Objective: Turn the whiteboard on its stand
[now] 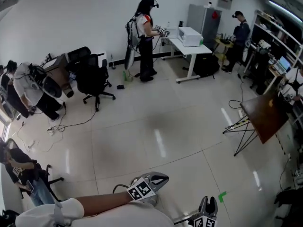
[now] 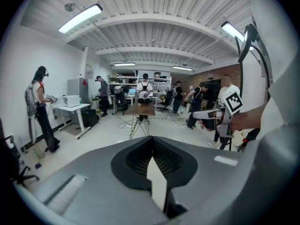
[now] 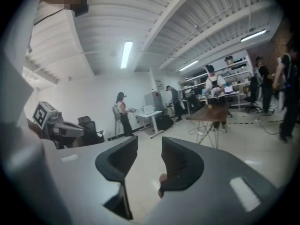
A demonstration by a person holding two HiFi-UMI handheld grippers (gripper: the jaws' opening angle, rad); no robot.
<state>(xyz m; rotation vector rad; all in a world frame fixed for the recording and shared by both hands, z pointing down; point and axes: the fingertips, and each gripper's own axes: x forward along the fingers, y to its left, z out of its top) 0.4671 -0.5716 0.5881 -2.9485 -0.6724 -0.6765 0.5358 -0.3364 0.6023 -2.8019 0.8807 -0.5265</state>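
- Forearm in a white sleeve (image 1: pixel 40 216) enters the head view at 7 o'clock. It carries the grey two-jaw left claw (image 1: pixel 160 178), which bears a black-and-white marker cube and lies at 6 o'clock. In the left gripper view its jaws meet at the tips, with nothing between them.
- Grey right claw (image 1: pixel 208 207) sits at 5 o'clock in the head view, close to the bottom edge. In the right gripper view its jaws stand apart, and only bare floor shows in the gap.
- Both claws hang over the pale glossy tiled floor (image 1: pixel 156 126), well apart from the task's thing. A small green tape mark (image 1: pixel 221 196) lies on the floor just beside the right claw, at its 1 o'clock.
- Dark brown rectangular whiteboard (image 1: pixel 265 115) rests on its black thin-legged stand (image 1: pixel 244 138) at 3 o'clock in the head view. Each gripper view sees the panel almost edge-on, ahead across open floor.
- Black swivel office chair (image 1: pixel 93 77) stands at 10 o'clock.
- Standing person (image 1: pixel 146 39) in dark trousers is at 12 o'clock, beside a white tabletop (image 1: pixel 194 50) that carries a white box-shaped device (image 1: pixel 190 36).
- Tall grey cabinet (image 1: pixel 202 19) stands at 1 o'clock by the far wall, behind that tabletop.
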